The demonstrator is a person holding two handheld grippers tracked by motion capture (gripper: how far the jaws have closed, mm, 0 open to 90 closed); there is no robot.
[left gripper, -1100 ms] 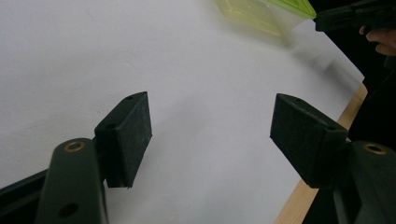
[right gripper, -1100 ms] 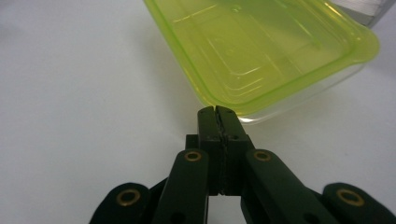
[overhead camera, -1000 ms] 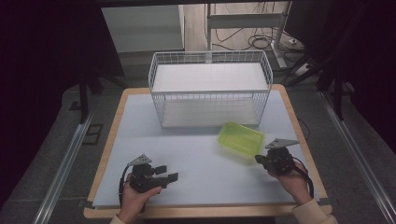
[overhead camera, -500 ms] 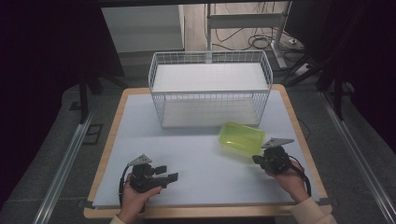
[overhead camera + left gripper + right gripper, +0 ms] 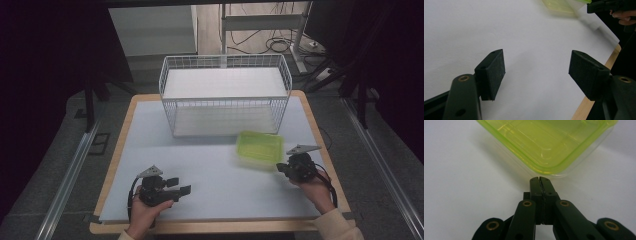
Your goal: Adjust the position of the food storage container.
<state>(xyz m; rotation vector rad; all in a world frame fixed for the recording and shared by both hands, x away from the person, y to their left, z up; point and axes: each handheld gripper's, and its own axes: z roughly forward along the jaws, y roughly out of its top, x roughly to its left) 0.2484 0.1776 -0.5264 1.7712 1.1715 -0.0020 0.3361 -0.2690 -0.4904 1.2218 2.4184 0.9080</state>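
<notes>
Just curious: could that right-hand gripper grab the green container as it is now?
Probably not yet: the right gripper sits just short of the green container with bare table between, but its jaws are shut and must open first.

The left tool [image 5: 181, 186] rests low in the left hand [image 5: 145, 212], jaws spread wide with nothing between them; the right tool [image 5: 540, 179], jaws pressed together, points forward from the right hand [image 5: 316, 191].

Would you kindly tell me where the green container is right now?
In the high view, the green container sits right of centre on the table, before the wire basket, just beyond the right tool.
</notes>
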